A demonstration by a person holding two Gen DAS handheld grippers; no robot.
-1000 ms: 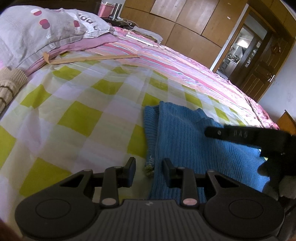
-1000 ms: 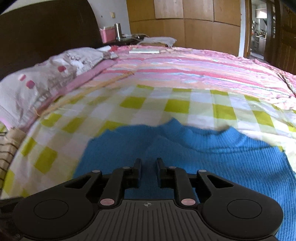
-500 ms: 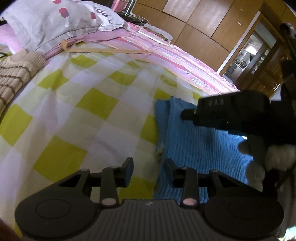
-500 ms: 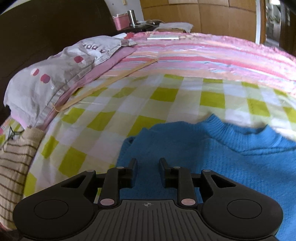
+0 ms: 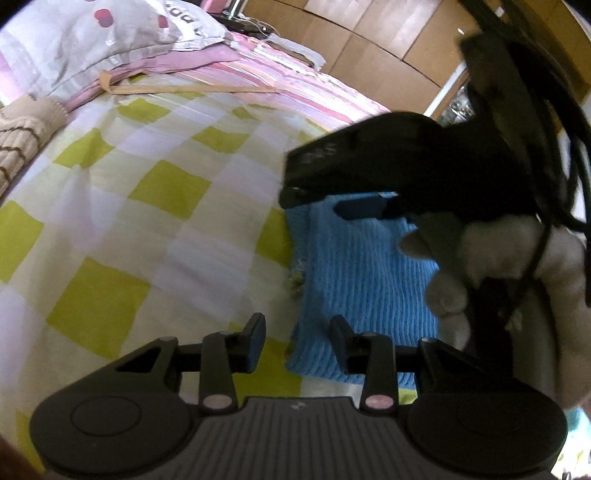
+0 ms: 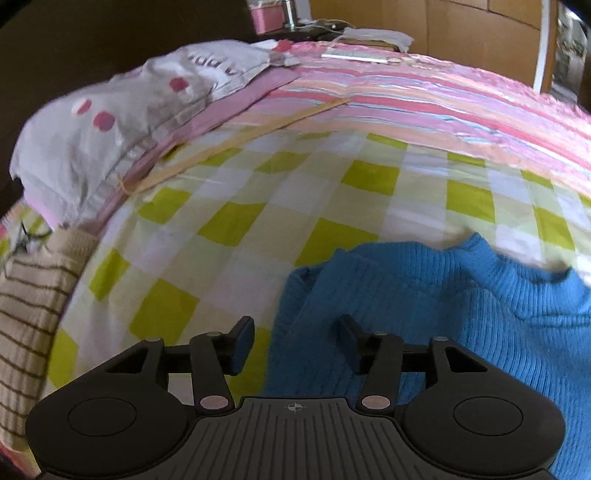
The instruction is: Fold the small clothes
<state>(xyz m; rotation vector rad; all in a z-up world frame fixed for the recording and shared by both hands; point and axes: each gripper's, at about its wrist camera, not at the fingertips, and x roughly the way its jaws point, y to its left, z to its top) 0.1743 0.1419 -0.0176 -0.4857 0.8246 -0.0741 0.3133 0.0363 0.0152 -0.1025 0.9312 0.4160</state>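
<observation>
A blue knit sweater (image 5: 362, 273) lies flat on the green-and-white checked bedsheet (image 5: 147, 229); it also shows in the right wrist view (image 6: 461, 317). My left gripper (image 5: 297, 341) is open and empty, straddling the sweater's left edge near its lower corner. My right gripper (image 6: 295, 341) is open and empty, over the sweater's left edge. In the left wrist view the right gripper's black body (image 5: 406, 170), held in a gloved hand (image 5: 517, 266), hovers above the sweater and hides its far part.
A grey pillow with red dots (image 6: 122, 122) and a pink striped quilt (image 6: 443, 99) lie at the head of the bed. A beige striped knit garment (image 6: 29, 314) lies at the left. Wooden wardrobes (image 5: 369, 33) stand behind.
Both grippers have moved left along the sweater to its left edge. The right gripper has opened wider and now looms larger over the sweater in the left wrist view.
</observation>
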